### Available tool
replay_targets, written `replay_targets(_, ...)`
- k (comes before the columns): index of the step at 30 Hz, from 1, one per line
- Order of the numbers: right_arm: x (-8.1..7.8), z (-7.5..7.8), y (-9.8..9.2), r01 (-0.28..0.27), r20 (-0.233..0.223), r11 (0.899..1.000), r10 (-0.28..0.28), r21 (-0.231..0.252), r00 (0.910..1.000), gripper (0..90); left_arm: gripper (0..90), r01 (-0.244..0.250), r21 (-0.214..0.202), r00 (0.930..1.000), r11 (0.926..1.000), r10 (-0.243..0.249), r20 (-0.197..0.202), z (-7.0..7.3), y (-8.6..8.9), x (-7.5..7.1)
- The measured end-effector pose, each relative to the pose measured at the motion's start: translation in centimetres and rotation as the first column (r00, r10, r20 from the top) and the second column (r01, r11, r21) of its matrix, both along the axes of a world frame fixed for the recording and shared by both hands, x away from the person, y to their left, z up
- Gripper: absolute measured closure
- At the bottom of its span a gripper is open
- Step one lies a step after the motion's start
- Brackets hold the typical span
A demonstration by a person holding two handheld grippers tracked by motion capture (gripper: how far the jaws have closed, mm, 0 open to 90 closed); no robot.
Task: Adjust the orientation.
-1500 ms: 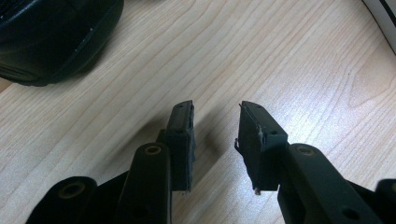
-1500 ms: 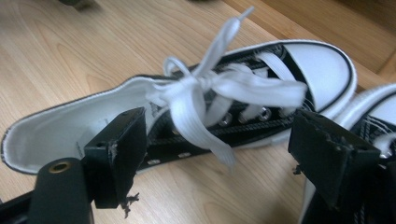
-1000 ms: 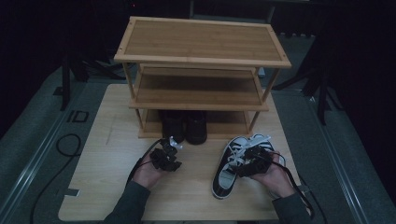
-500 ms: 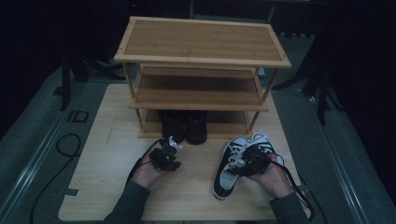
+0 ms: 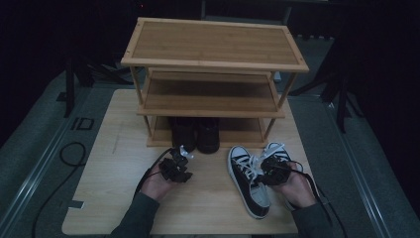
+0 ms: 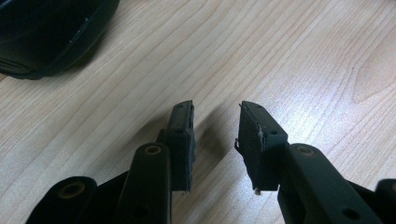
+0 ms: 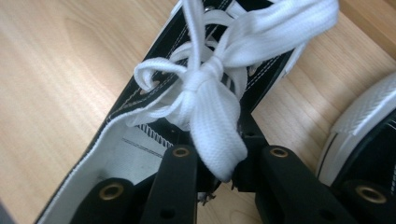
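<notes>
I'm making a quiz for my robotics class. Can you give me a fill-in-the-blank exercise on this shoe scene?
1. The right gripper has just been closing on the sneaker's white ____.
2. The left gripper's jaws hold ____.
3. The dark shoes stand on the rack's ____ shelf.

Missing words: lace; nothing; bottom

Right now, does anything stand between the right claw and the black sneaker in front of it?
Nothing visible does. The right claw has just been closing on the sneaker, with its side wall and the white lace bow between the jaws.

Sneakers (image 5: 250, 181) right of shelf's boots (image 5: 196, 133)
</notes>
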State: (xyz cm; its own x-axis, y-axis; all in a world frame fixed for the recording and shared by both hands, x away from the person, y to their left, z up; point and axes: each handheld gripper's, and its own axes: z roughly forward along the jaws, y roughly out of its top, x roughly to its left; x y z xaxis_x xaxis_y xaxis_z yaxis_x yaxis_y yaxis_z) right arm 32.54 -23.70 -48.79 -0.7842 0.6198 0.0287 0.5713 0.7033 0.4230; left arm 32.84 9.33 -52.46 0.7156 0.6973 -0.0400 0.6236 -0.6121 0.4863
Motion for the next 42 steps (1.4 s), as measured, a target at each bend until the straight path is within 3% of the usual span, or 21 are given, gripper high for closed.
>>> replay_targets(8, 0.1, 0.4, -0.7, -0.068, -0.019, 0.997, 0.068, -0.018, 0.9975, 83.9, 66.1, -0.004, -0.003, 1.0, 1.0, 0.004, -0.002, 0.0, 0.1, 0.0)
replay_targets(11, 0.1, 0.5, -1.1, -0.072, -0.047, 0.997, 0.072, 0.011, 0.9963, 72.2, 66.1, -0.003, -0.001, 1.0, 1.0, 0.003, -0.001, 0.0, 0.1, 0.0)
replay_targets(14, -0.1, 1.2, -1.6, -0.067, -0.027, 0.997, 0.068, 0.03, 0.9973, 61.2, 66.1, -0.003, 0.001, 1.0, 1.0, 0.003, -0.002, -0.1, 0.1, 0.0)
replay_targets(19, -0.3, 2.3, -2.6, -0.048, -0.003, 0.997, 0.048, 0.063, 0.9988, 54.7, 66.1, -0.002, 0.002, 1.0, 1.0, 0.002, -0.003, -0.1, 0.0, 0.0)
replay_targets(30, -0.4, 4.3, -4.4, 0.007, 0.057, 0.995, -0.013, 0.1, 0.9983, 53.4, 65.9, 0.0, 0.002, 1.0, 1.0, 0.0, -0.005, -0.2, 0.0, 0.0)
replay_targets(42, -0.3, 4.6, -7.6, 0.133, 0.104, 0.987, -0.142, 0.092, 0.9843, 53.4, 65.8, 0.001, 0.004, 0.9999, 1.0, -0.001, -0.011, -0.4, -0.1, 0.0)
